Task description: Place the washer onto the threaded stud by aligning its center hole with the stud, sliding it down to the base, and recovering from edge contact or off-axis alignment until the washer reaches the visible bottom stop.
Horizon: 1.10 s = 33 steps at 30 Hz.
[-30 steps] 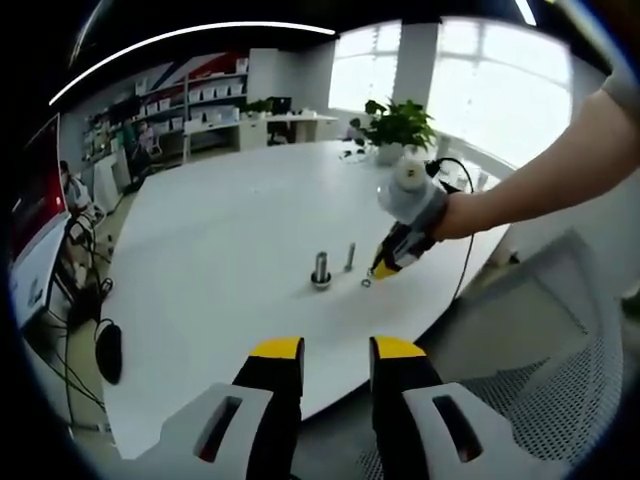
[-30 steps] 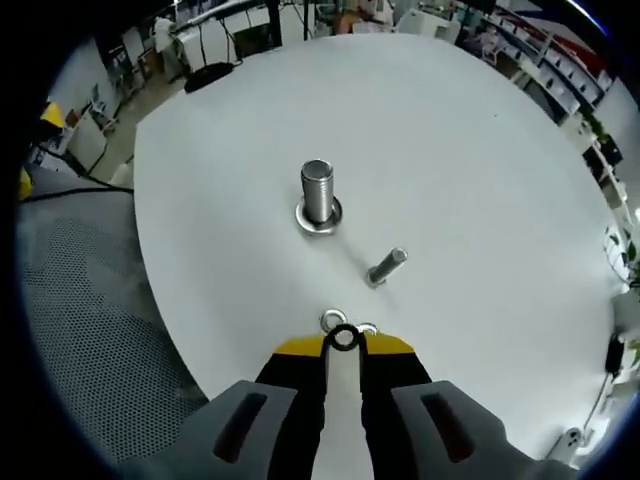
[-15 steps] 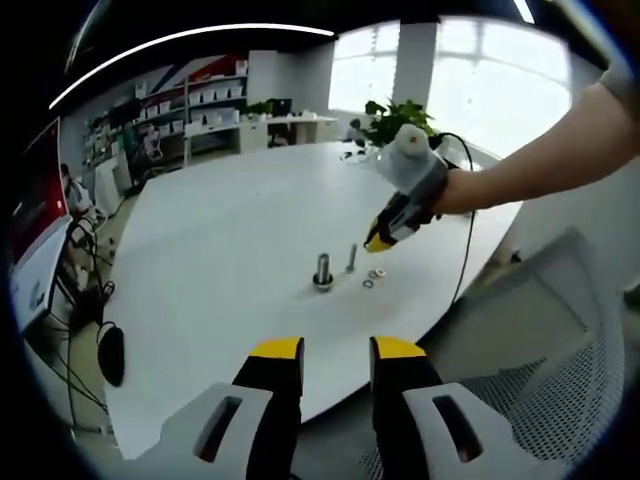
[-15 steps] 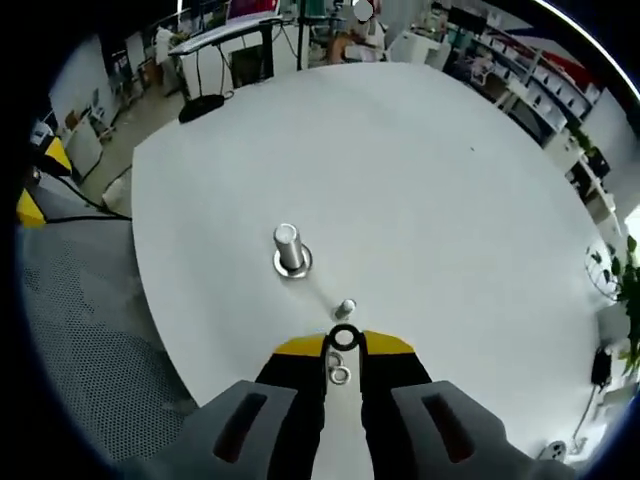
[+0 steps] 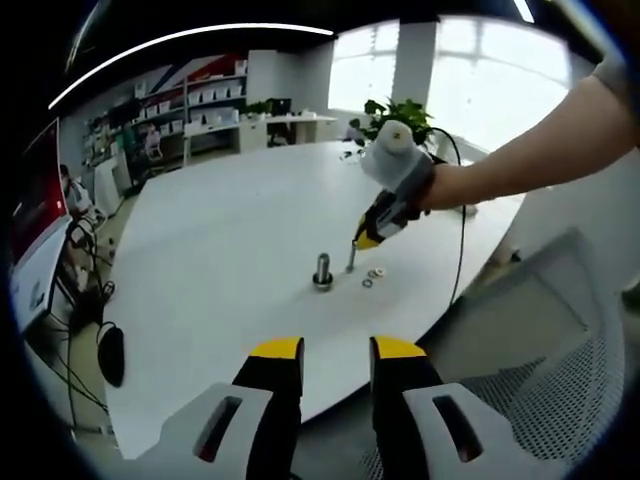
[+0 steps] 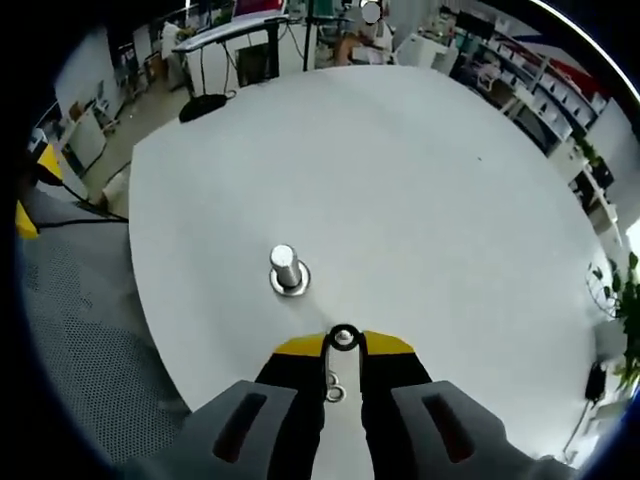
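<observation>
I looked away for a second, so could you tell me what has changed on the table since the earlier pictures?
The right gripper, still shut on the washer, has lifted off the table and moved over the thin stud. The thick stud, the loose washers and the left gripper stayed put.

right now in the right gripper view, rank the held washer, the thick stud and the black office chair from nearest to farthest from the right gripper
1. washer, pinched at the right gripper tips.
2. thick stud, upright on the table, up and left.
3. black office chair, beyond the table's far edge.
</observation>
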Motion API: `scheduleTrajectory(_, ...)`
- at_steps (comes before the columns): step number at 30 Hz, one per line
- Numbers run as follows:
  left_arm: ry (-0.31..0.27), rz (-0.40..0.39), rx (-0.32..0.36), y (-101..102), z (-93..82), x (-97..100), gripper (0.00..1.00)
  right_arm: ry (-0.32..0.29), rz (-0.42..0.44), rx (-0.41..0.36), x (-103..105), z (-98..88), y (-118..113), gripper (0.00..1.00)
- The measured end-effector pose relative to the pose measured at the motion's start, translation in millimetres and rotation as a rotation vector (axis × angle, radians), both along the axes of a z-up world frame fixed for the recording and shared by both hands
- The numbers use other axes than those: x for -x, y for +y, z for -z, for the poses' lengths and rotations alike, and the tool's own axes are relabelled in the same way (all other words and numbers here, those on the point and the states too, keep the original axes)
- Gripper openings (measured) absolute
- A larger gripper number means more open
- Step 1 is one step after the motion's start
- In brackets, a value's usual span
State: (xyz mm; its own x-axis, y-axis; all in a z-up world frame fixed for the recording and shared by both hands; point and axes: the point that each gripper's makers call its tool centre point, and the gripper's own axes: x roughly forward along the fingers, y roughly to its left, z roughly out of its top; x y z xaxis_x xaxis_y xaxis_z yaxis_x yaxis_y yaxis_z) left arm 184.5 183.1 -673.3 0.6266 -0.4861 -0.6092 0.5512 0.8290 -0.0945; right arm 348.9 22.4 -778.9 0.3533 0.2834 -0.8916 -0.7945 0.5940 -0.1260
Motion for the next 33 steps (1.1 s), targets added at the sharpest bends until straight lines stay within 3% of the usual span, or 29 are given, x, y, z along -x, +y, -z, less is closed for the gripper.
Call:
scheduleTrajectory(27, 0.006, -0.003, -0.011, 0.8, 1.8, 0.0, 0.24, 0.032, -0.026, 0.005, -11.5, 5.2, 9.1, 0.13)
scheduleTrajectory(33, 0.006, -0.005, -0.012, 1.3, 2.1, -0.2, 0.24, 0.077, -0.031, 0.019, -9.5, 9.6, 6.2, 0.13)
